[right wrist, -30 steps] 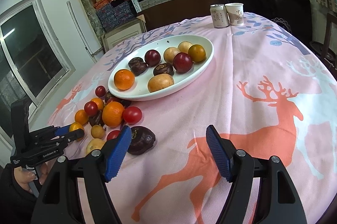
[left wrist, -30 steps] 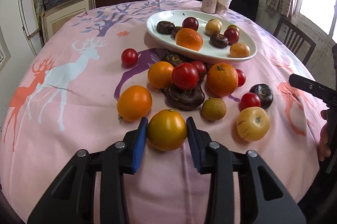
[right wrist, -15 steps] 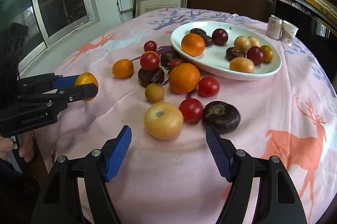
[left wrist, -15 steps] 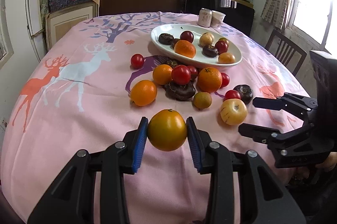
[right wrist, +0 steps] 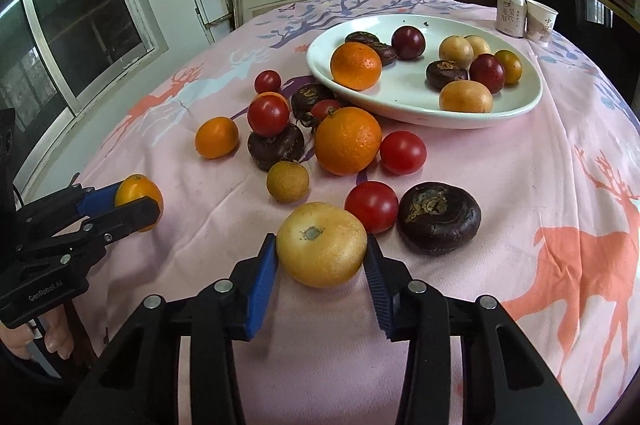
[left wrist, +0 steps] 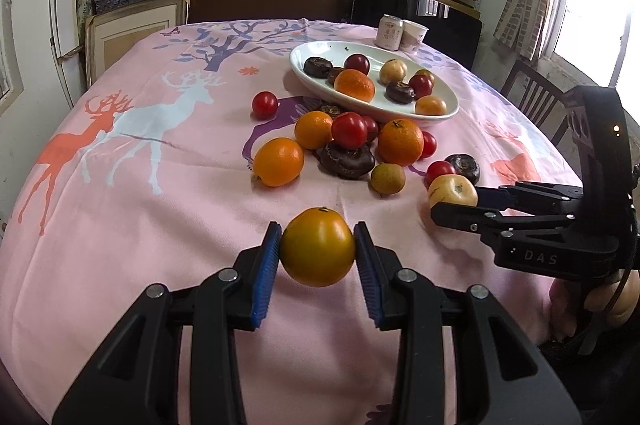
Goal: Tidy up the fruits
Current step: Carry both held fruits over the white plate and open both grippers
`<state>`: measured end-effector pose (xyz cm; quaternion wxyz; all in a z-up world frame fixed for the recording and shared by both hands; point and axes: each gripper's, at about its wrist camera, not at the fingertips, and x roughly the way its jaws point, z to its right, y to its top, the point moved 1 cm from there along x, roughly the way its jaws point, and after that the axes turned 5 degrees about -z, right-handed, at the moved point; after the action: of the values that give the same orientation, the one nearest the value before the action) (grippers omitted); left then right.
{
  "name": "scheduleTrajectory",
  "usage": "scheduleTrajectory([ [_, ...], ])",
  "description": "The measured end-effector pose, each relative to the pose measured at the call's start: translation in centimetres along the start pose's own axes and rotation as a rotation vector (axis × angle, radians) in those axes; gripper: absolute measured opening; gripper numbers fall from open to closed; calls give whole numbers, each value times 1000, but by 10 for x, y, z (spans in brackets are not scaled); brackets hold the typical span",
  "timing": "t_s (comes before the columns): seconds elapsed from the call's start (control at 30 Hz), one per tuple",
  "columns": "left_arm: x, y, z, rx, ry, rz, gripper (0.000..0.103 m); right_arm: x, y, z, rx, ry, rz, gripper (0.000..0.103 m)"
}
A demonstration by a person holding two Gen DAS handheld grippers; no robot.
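Note:
My left gripper (left wrist: 317, 252) is shut on a yellow-orange tomato (left wrist: 317, 252) and holds it above the pink tablecloth near the front edge; it also shows in the right wrist view (right wrist: 138, 197). My right gripper (right wrist: 321, 255) has its jaws around a pale yellow round fruit (right wrist: 321, 244) that rests on the cloth, pads at or very near its sides. A white oval plate (right wrist: 404, 97) at the back holds several fruits. Loose oranges, red tomatoes and dark water chestnuts lie between the plate and the grippers.
A can (right wrist: 511, 14) and a paper cup (right wrist: 541, 20) stand behind the plate. A dark chestnut (right wrist: 439, 216) and a red tomato (right wrist: 371, 206) lie just right of the yellow fruit. A chair (left wrist: 536, 101) stands at the table's right side.
My right gripper has moved forward onto the pale yellow fruit and narrowed around it. My left gripper has kept the yellow-orange tomato and lifted it slightly back from the pile.

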<state>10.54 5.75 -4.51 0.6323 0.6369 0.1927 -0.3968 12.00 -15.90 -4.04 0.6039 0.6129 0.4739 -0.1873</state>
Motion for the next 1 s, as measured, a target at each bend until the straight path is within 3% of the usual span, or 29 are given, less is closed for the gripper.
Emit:
scheduleTrajectory([
  [0.23, -5, 6, 14, 22, -18, 14, 36, -38, -11, 31, 64, 28, 78, 44],
  [0.53, -12, 45, 44, 93, -51, 59, 36, -93, 2, 96, 157, -37, 208, 44],
  [0.77, 11, 108, 69, 141, -88, 62, 36, -117, 53, 131, 173, -44, 283, 44],
  [1.0, 68, 160, 101, 186, -110, 29, 36, -87, 119, 139, 155, -58, 286, 44],
])
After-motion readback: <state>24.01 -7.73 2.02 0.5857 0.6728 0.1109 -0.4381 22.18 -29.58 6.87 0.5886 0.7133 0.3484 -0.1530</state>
